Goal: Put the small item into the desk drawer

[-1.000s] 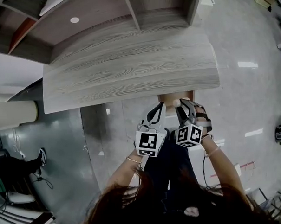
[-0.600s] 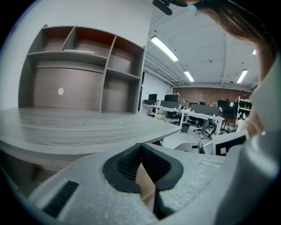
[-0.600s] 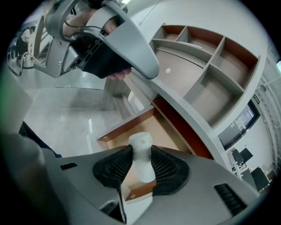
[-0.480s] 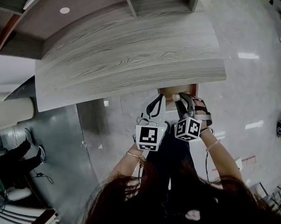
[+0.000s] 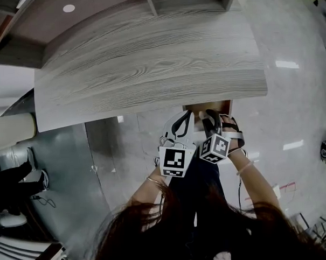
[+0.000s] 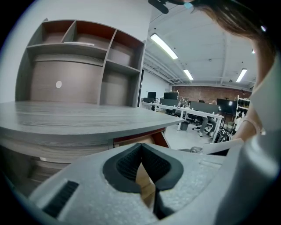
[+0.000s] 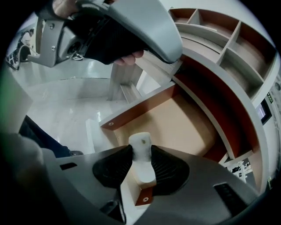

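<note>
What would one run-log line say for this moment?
right gripper: shut on small white item | left gripper: shut, empty | drawer: open under desk, item held over it

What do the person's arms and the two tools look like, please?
The left tool and right tool each have a light grey moulded body, black ribbed pads and a white cube printed with black square markers. The forearms are bare of sleeves, with a thin bangle on each wrist.
</note>
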Demonstrator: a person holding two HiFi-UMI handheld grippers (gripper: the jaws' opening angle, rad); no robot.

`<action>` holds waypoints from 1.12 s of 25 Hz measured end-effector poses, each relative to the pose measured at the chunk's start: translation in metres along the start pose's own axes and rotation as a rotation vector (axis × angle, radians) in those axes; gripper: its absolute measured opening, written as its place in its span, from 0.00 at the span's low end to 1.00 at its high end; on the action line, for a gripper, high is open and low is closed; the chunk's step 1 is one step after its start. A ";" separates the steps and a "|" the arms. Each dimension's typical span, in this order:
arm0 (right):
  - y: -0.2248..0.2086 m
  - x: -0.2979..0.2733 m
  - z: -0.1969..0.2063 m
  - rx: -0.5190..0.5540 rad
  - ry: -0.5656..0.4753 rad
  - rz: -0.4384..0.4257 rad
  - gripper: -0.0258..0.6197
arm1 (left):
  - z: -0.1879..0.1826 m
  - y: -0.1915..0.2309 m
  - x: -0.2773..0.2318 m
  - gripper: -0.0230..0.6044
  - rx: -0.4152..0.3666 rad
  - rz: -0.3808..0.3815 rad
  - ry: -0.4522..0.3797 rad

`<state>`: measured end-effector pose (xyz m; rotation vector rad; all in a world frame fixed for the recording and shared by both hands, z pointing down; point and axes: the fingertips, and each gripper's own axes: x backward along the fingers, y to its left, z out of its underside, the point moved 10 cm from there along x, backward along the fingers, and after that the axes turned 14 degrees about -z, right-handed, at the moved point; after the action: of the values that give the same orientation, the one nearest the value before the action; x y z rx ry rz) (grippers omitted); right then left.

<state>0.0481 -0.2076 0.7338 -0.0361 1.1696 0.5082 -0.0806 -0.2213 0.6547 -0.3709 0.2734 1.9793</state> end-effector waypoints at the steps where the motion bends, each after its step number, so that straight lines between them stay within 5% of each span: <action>1: 0.000 -0.003 0.001 0.000 0.007 0.000 0.24 | 0.002 -0.001 -0.001 0.06 -0.002 0.001 0.002; 28: 0.000 -0.040 0.008 -0.061 0.019 -0.031 0.25 | 0.042 0.005 -0.003 0.06 0.041 -0.039 0.048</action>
<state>0.0433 -0.2194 0.7720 -0.1113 1.1707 0.5170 -0.0897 -0.2110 0.6953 -0.3950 0.3347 1.9253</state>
